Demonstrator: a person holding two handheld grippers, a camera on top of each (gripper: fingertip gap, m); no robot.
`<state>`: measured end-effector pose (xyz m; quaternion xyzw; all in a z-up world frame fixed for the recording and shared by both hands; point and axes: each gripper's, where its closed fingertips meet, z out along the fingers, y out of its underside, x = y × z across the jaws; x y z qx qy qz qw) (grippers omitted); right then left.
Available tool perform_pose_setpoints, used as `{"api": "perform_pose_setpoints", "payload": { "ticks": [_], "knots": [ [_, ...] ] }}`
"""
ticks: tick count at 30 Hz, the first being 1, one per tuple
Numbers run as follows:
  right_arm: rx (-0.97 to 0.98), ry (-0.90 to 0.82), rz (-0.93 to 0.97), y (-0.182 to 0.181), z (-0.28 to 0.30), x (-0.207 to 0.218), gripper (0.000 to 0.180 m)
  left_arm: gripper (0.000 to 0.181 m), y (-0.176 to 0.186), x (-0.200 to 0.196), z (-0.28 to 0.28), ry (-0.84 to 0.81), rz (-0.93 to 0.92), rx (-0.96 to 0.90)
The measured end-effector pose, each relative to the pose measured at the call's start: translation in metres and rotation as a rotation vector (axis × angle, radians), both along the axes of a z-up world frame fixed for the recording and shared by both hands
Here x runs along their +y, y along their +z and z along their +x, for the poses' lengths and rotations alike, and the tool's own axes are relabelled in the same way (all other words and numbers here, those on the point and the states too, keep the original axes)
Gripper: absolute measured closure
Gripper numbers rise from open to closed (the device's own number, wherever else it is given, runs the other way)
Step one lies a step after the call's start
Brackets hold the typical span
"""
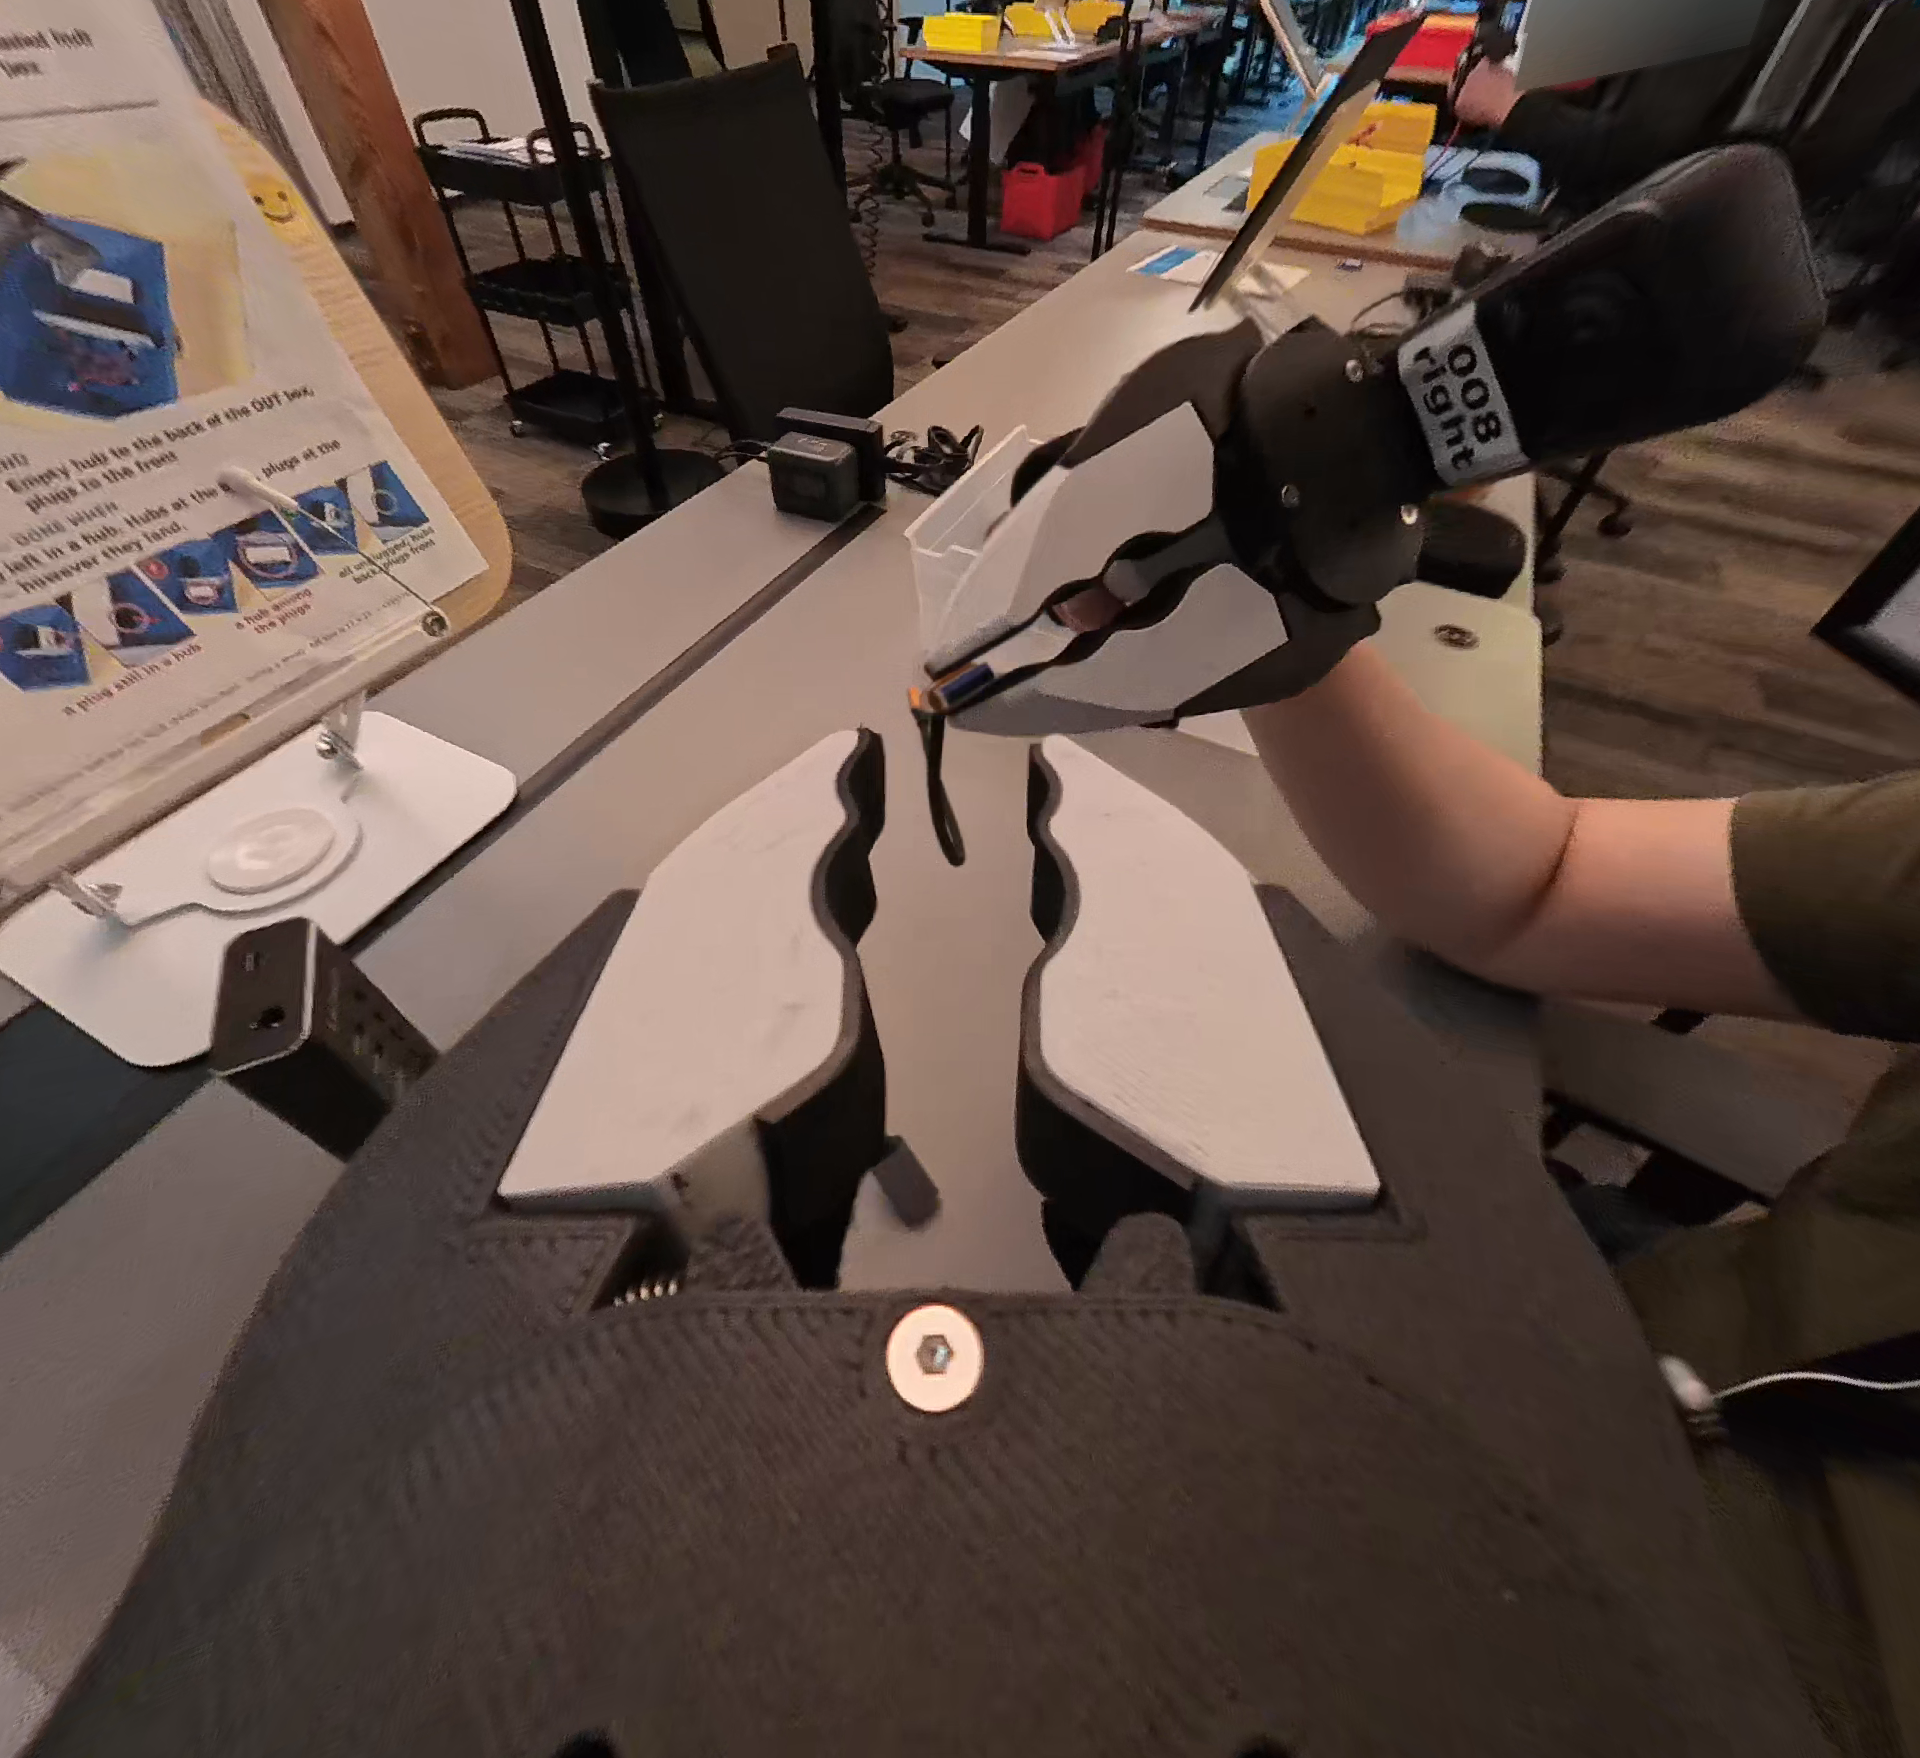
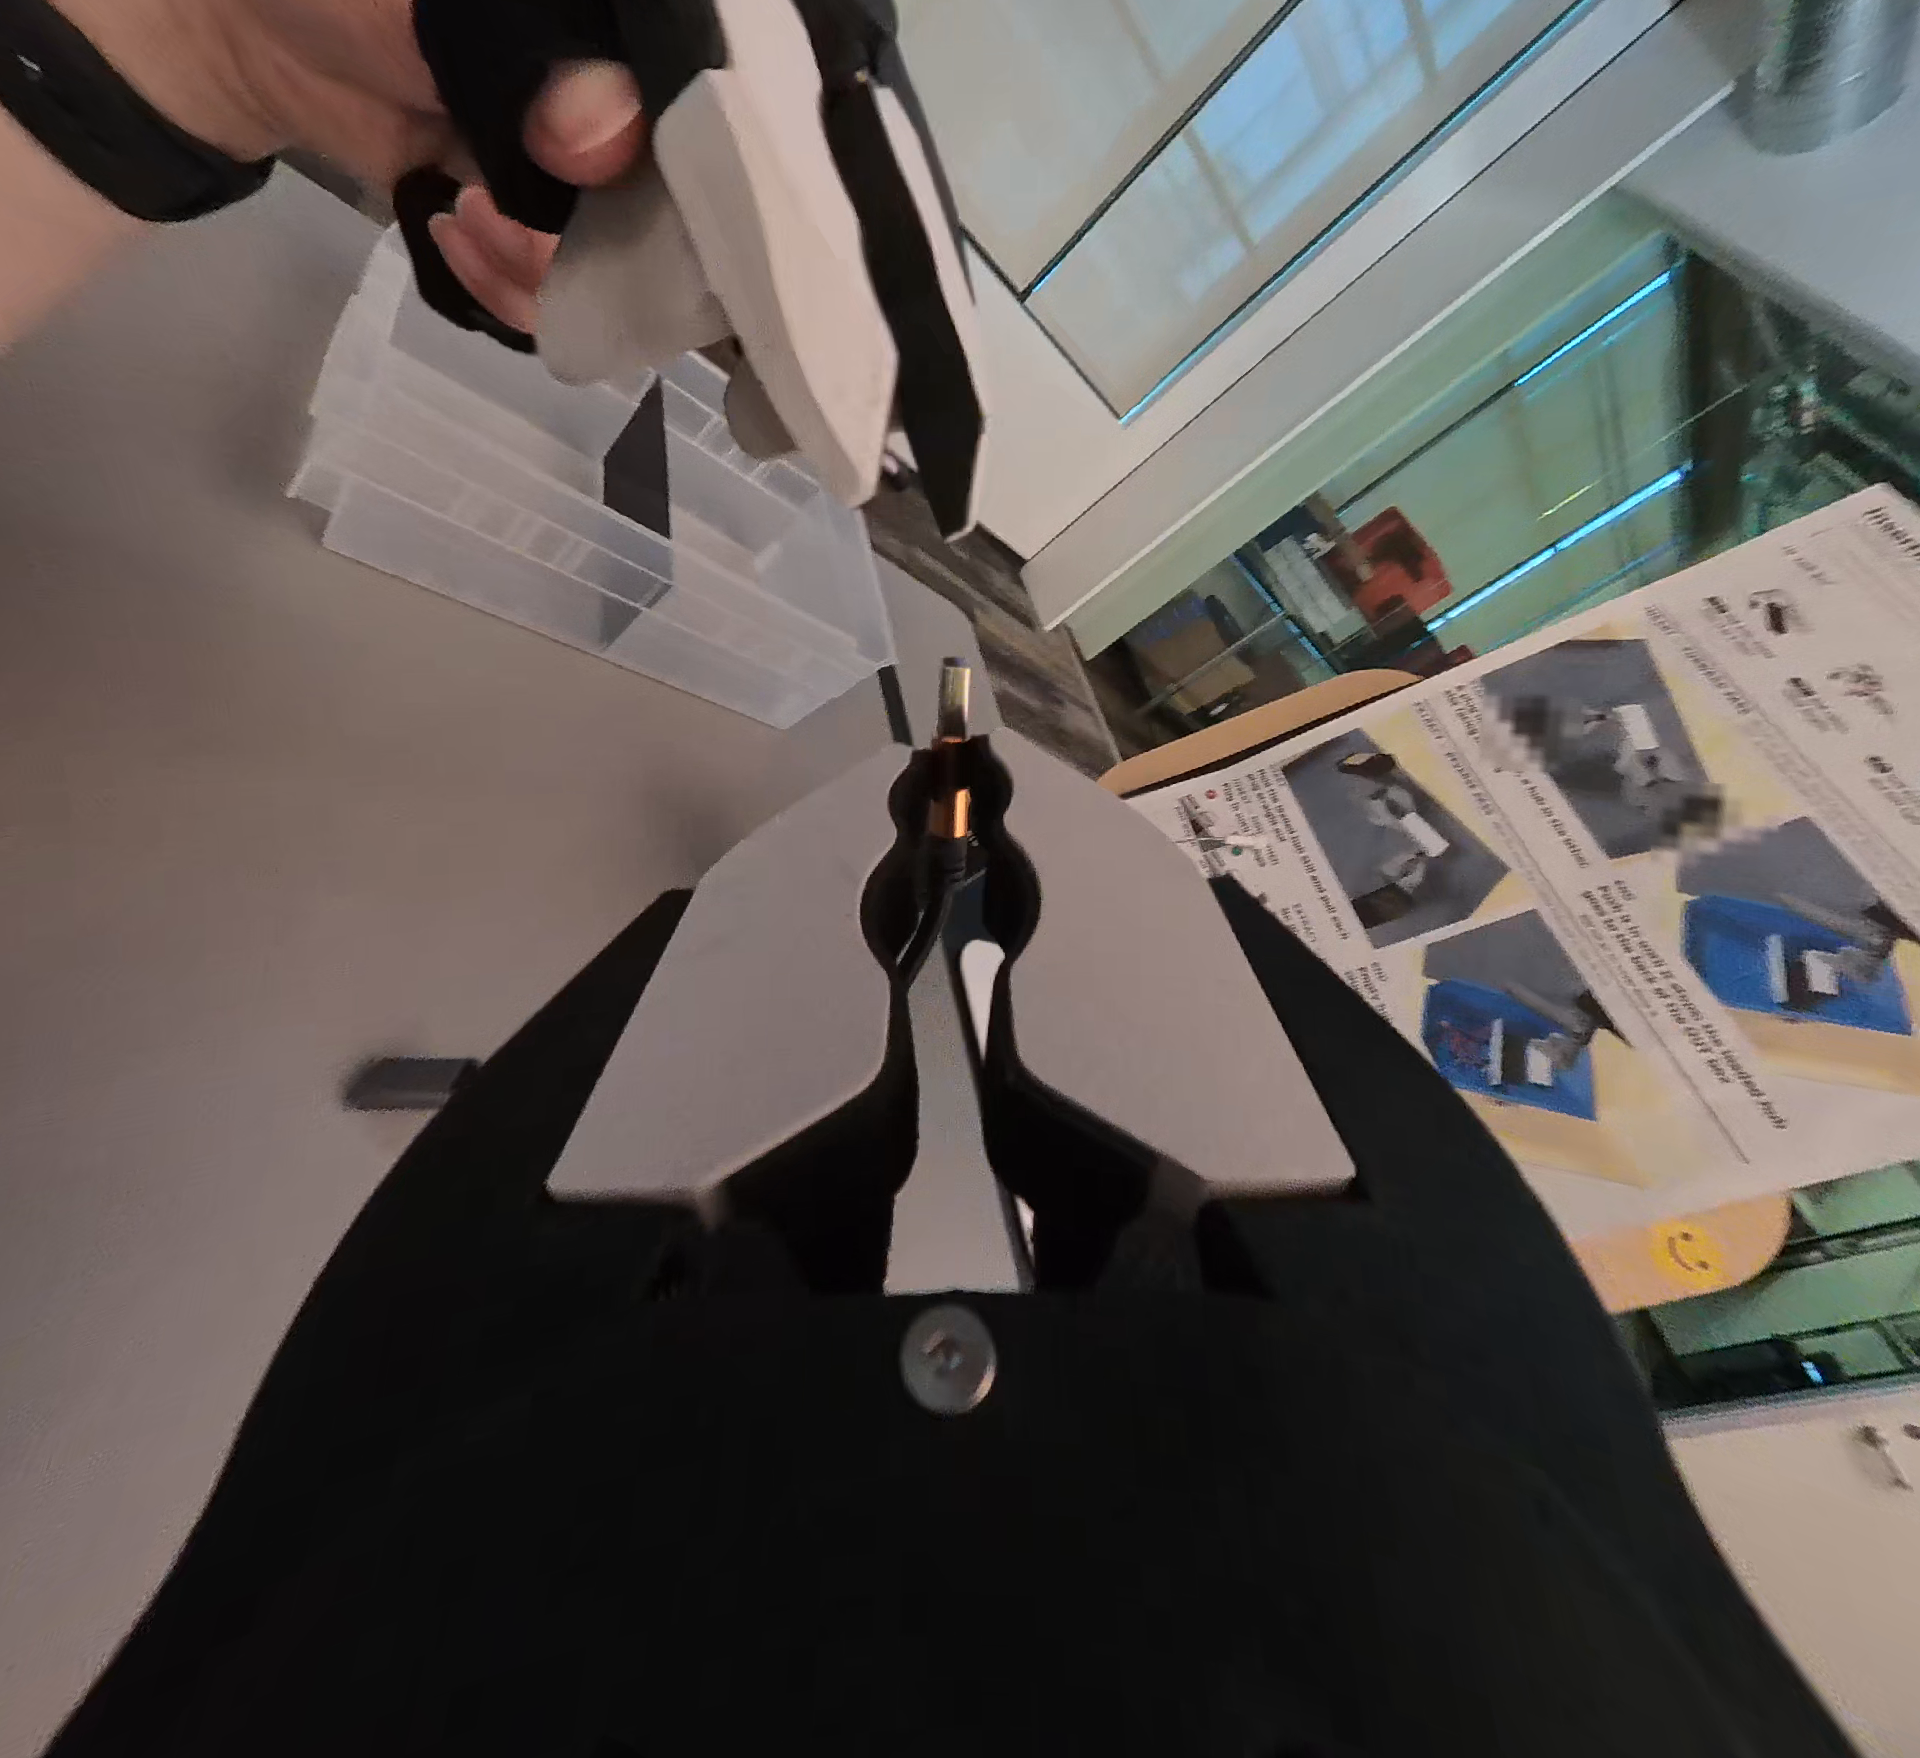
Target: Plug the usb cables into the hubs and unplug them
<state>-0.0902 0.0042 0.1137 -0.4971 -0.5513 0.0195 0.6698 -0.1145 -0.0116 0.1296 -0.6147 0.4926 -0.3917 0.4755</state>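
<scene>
My right gripper [image 2: 948, 752] is shut on a USB plug [image 2: 953, 706] with an orange collar; the metal tip sticks out past the fingertips. In the left wrist view this gripper [image 1: 935, 685] holds the plug [image 1: 956, 688] in the air, and a black cable [image 1: 943, 815] hangs down from it. My left gripper [image 1: 954, 752] is open and empty just below the plug, with the cable dangling between its fingertips. It also shows in the right wrist view [image 2: 909, 498]. A dark USB hub [image 1: 312, 1033] lies on the grey table [image 1: 644, 628] at lower left, apart from both grippers.
An instruction sheet [image 1: 208, 358] stands on a white base [image 1: 416, 804] at the left, also seen in the right wrist view [image 2: 1558, 877]. A clear plastic bin [image 1: 961, 513] sits behind the right gripper. A black adapter [image 1: 826, 467] and a black chair [image 1: 748, 233] are farther back. Some 4 cm of space lies between my two pairs of fingers. The dark USB hub [image 1: 312, 1033] is about 20 cm from both grippers' fingertips.
</scene>
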Motion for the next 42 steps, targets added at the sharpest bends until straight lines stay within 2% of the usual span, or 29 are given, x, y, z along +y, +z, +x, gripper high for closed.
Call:
{"api": "perform_pose_setpoints", "payload": {
  "ticks": [5, 8, 11, 13, 18, 22, 26, 30, 32, 35, 38, 42],
  "knots": [
    [-0.029, -0.112, 0.237, 0.015, 0.008, 0.003, 0.172, 0.147, 0.006, -0.004, 0.01, 0.002, -0.029, -0.045],
    [-0.047, -0.152, 0.357, 0.021, 0.004, 0.0, 0.172, 0.142, 0.004, 0.006, 0.015, 0.102, 0.027, -0.022],
    [-0.093, -0.184, 0.437, 0.021, 0.0, -0.001, 0.172, 0.142, 0.009, 0.009, 0.02, 0.138, 0.025, -0.062],
    [-0.119, -0.206, 0.487, 0.021, -0.002, -0.001, 0.172, 0.149, 0.008, 0.011, 0.022, 0.149, 0.036, -0.062],
    [-0.149, -0.226, 0.515, 0.018, -0.006, 0.001, 0.172, 0.152, -0.002, 0.009, 0.025, 0.128, 0.034, -0.008],
    [-0.164, -0.237, 0.542, 0.018, -0.006, 0.002, 0.172, 0.167, -0.003, 0.009, 0.027, 0.111, 0.075, 0.009],
    [-0.158, -0.242, 0.587, 0.019, -0.007, 0.002, 0.172, 0.168, -0.002, 0.01, 0.026, 0.12, 0.148, 0.029],
    [-0.137, -0.208, 0.601, 0.02, -0.011, -0.003, 0.172, 0.168, 0.004, 0.027, 0.014, 0.238, 0.245, 0.04],
    [-0.111, -0.162, 0.54, 0.019, -0.015, -0.008, 0.175, 0.168, 0.009, 0.032, 0.007, 0.261, 0.258, 0.016],
    [-0.001, -0.011, 0.231, 0.003, -0.035, -0.013, 0.176, 0.168, 0.021, 0.036, -0.006, 0.292, 0.26, -0.051],
    [0.243, 0.15, -0.137, -0.01, -0.064, -0.015, 0.172, 0.168, 0.032, 0.033, -0.014, 0.296, 0.275, -0.112],
    [0.549, 0.19, -0.32, -0.02, -0.084, -0.001, 0.164, 0.168, 0.044, 0.011, -0.005, 0.185, 0.267, -0.202]
  ]
}}
